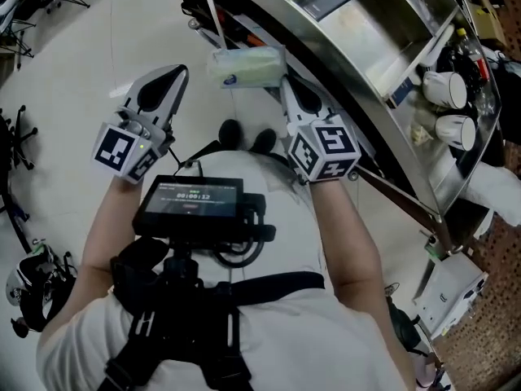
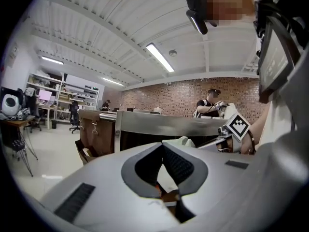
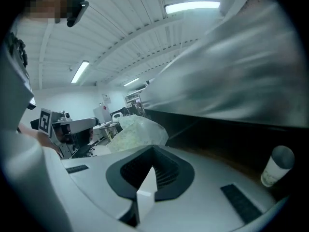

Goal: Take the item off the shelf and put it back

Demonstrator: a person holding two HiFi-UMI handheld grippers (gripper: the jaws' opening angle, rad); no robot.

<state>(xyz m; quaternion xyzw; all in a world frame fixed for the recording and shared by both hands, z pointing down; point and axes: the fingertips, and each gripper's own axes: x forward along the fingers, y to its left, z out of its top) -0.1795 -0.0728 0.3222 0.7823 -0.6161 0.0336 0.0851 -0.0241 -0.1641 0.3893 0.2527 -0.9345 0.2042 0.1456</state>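
Note:
A pale green-and-white plastic packet [image 1: 244, 66] hangs in the air just in front of the metal shelf [image 1: 366, 39]. My right gripper [image 1: 285, 78] is shut on its edge. In the right gripper view the packet [image 3: 137, 132] bulges beyond the closed jaws and a white strip of it shows between them. My left gripper [image 1: 174, 73] is held to the left of the packet and apart from it, shut with nothing in it. From the left gripper view the packet [image 2: 181, 141] and the right gripper's marker cube [image 2: 238, 125] show ahead to the right.
Two white cups [image 1: 446, 90] lie on their sides on the shelf at the right, and one cup [image 3: 277, 166] shows in the shelf's dark bay. A screen [image 1: 191, 202] is mounted on the person's chest. Chairs and gear [image 1: 32, 275] stand on the floor at the left.

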